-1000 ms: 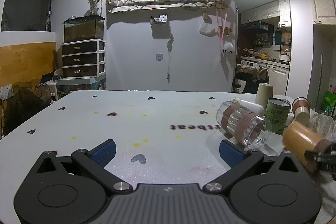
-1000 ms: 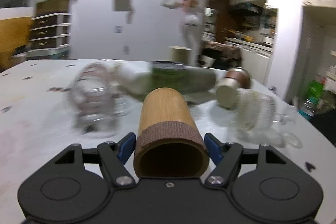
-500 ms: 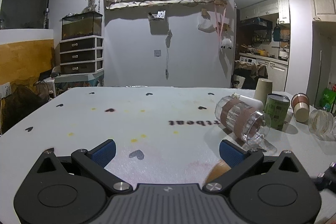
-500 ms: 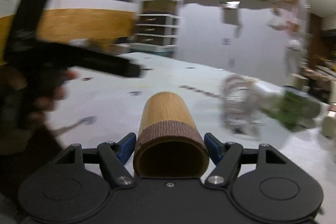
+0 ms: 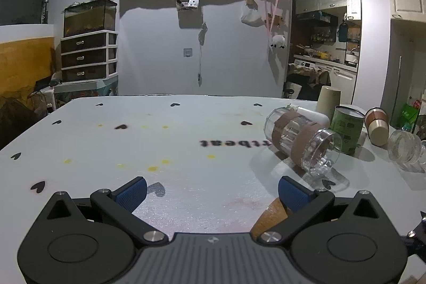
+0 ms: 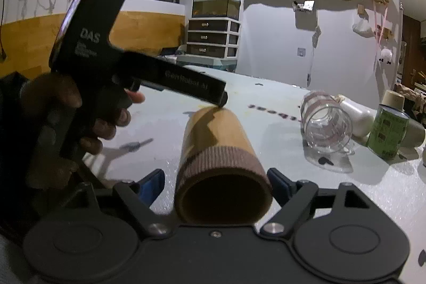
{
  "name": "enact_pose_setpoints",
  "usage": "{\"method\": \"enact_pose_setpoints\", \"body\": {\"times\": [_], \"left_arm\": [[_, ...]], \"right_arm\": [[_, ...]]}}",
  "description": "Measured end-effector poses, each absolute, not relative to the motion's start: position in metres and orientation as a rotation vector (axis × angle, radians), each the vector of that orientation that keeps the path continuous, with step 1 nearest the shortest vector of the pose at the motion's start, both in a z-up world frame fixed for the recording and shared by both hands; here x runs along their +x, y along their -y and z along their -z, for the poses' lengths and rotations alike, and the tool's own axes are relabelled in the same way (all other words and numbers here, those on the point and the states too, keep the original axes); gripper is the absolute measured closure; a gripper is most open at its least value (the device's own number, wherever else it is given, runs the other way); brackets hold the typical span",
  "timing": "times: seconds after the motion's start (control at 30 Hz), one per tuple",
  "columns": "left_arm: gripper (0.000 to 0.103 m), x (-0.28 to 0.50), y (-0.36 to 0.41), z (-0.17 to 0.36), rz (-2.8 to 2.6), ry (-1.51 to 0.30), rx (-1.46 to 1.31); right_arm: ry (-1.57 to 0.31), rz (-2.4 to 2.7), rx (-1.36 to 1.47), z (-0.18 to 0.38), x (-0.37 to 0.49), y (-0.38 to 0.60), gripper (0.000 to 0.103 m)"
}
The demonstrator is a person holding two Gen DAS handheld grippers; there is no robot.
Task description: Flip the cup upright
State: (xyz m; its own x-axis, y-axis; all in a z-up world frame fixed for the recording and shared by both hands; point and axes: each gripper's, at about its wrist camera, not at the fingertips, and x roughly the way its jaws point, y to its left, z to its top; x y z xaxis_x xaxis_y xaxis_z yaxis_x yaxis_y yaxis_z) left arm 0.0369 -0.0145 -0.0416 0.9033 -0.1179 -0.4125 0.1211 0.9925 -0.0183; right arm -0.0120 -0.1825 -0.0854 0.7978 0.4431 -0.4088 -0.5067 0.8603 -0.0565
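- Tabletop point(image 5: 186, 140): white surface printed with small black hearts and dark lettering, marked with yellow spots and a faint pink stain; it fills the lower half of both views.
- Left gripper point(image 5: 211, 189): jaws spread wide, nothing between the blue pads; bare tabletop shows through the gap. In the right wrist view its black body point(image 6: 138, 71) sits at 10 o'clock, held in a gloved hand point(image 6: 66, 129), with its tip just above the far end of the bamboo cup.
- Right gripper point(image 6: 217, 184): jaws flank the bamboo cup. The right pad appears to touch the banded end; a narrow gap shows at the left pad. Whether the grasp is clenched or released, I cannot tell.
- Bamboo cup point(image 6: 221, 161): lying on its side between the right jaws, open mouth toward the camera, brown ribbed band around the mouth end. In the left wrist view only a tan sliver point(image 5: 269, 217) shows at 5 o'clock, behind the right finger.
- Clear glass cup point(image 5: 302, 140): on its side at 3 o'clock, two brown bands around it, mouth facing the viewer.
- Green can point(image 5: 347, 132): upright, just behind the glass cup.
- Brown-banded paper cup point(image 5: 376, 128): on its side, right of the can.
- Small glass mug point(image 5: 404, 148): tipped over at the right edge.
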Motion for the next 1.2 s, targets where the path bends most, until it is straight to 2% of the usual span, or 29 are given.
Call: {"method": "enact_pose_setpoints", "body": {"times": [0.07,0.17,0.2,0.5,0.77,0.97,1.13,1.2], "left_arm": [[0.000,0.037,0.013,0.042,0.126,-0.424,0.005],[0.000,0.037,0.011,0.043,0.133,-0.426,-0.007],[0.000,0.037,0.010,0.043,0.137,-0.427,-0.011],[0.000,0.037,0.007,0.041,0.123,-0.428,-0.007],[0.000,0.021,0.010,0.028,0.228,-0.356,-0.004],[0.000,0.050,0.029,0.023,0.260,-0.346,0.122],[0.000,0.103,0.037,0.038,0.267,-0.469,0.194],[0.000,0.116,0.038,0.045,0.314,-0.532,0.193]], "right_arm": [[-0.427,-0.510,-0.157,0.090,-0.008,0.183,0.020],[-0.470,-0.491,-0.140,0.098,-0.001,0.184,0.030],[-0.475,-0.497,-0.116,0.098,0.000,0.187,0.030],[-0.380,-0.520,-0.086,0.077,-0.007,0.197,0.030],[-0.460,-0.501,-0.114,0.094,-0.001,0.195,0.030],[-0.470,-0.492,-0.144,0.099,-0.001,0.196,0.030],[-0.463,-0.480,-0.149,0.098,-0.003,0.200,0.029],[-0.459,-0.465,-0.142,0.098,-0.003,0.203,0.025]]}}
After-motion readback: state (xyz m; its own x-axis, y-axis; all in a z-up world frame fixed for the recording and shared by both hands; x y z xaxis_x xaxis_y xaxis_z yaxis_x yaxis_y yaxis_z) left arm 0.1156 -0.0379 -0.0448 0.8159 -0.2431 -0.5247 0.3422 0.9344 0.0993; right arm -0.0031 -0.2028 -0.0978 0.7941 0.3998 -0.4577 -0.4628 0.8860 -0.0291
